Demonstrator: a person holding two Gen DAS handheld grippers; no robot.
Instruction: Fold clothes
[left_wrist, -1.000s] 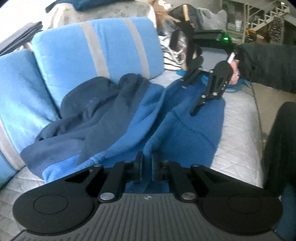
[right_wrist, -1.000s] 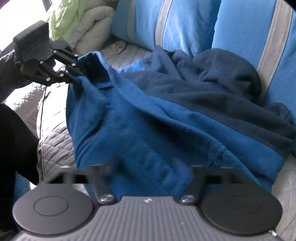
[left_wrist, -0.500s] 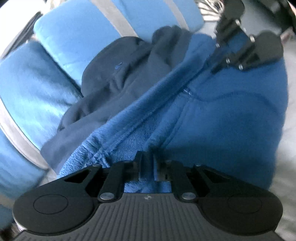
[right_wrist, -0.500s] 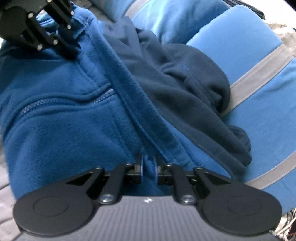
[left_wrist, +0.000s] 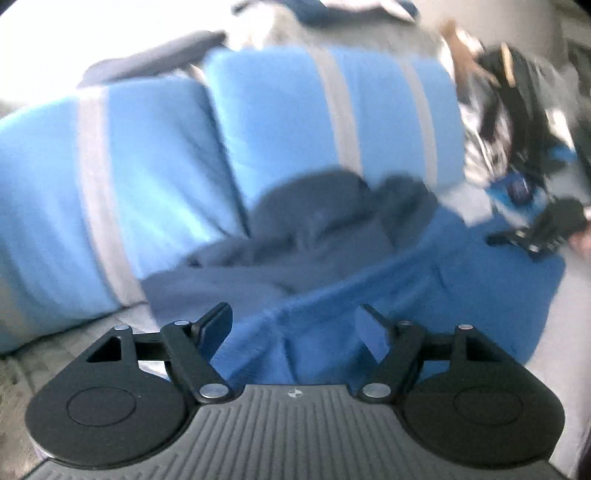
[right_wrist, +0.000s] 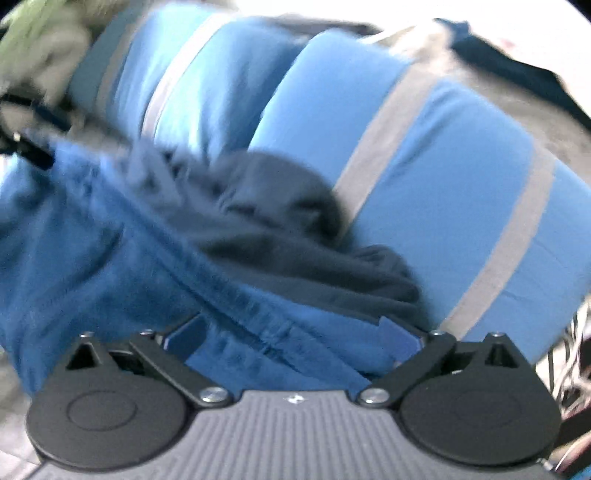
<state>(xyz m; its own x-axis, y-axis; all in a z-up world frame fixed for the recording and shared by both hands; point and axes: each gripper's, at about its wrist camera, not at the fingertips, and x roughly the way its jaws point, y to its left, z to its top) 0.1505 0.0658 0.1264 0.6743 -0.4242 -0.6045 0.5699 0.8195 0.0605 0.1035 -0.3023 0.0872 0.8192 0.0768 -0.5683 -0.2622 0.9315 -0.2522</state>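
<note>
While both views are smeared by motion, the big shapes read clearly: a sofa with a grey quilted seat carries two light blue cushions with grey stripes, propped upright along its back. Against those cushions, spread across the seat, lies the fleece jacket, the piece to be folded. Its bright blue body is laid out fairly flat toward the front of the seat, which would suit a fold, while its dark navy part is bunched up against the cushions and looks unsmoothed. A zip line runs across the blue panel, seen best from the right wrist.

The left claw hangs just over one edge of the blue cloth with its jaws wide apart and nothing between them. The right claw sits likewise over the far edge, jaws apart, the cloth lying loose below it; in the left view it shows at the jacket's far corner. Placed at opposite ends, the two claws seem set to handle the jacket by its width. Whether they are about to pinch an edge or are done with it, the pictures do not settle.

A heap of other items sits beyond the cushions, too blurred to name.
</note>
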